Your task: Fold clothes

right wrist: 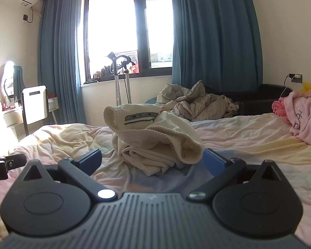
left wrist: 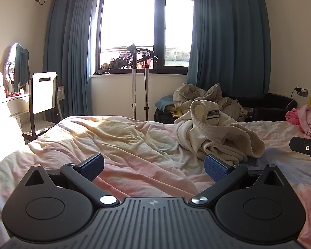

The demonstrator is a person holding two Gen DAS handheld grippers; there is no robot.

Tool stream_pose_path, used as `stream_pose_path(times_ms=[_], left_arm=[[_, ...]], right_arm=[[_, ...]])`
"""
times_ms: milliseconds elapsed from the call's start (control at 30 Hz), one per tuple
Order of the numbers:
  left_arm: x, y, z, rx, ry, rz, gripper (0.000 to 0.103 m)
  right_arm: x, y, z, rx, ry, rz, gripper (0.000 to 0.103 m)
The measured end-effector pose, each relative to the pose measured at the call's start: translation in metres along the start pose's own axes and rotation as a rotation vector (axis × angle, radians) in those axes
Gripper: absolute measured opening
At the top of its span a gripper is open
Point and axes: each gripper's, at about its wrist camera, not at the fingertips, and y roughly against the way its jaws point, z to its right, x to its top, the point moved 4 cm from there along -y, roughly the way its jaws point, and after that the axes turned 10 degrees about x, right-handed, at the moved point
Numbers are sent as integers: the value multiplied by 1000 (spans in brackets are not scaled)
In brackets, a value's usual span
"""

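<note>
A crumpled cream sweatshirt (left wrist: 215,137) with ribbed hem and a small label lies bunched on the pink and cream bed sheet (left wrist: 118,143). In the right wrist view the sweatshirt (right wrist: 155,143) sits just ahead of the fingers. My left gripper (left wrist: 154,167) is open and empty, low over the sheet, with the sweatshirt ahead to its right. My right gripper (right wrist: 152,159) is open and empty, its blue pads either side of the garment's near edge. The right gripper's tip shows at the left wrist view's right edge (left wrist: 306,147).
A pink garment (right wrist: 300,116) lies at the bed's right side. A beige quilt heap (right wrist: 194,101) rests on a dark sofa (right wrist: 265,99) behind the bed. A white chair (left wrist: 42,92) and a dressing table (left wrist: 8,103) stand to the left. A garment steamer stand (left wrist: 140,83) is under the window.
</note>
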Motion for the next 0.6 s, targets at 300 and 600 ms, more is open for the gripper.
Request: stream_pose_path(times_ms=[300, 600], left_arm=[[2, 4, 0, 1, 10, 16, 103], [-4, -8, 2, -2, 8, -9, 103]], right_arm=[[1, 0, 0, 14, -1, -11, 103], [0, 0, 0, 15, -18, -1, 103]])
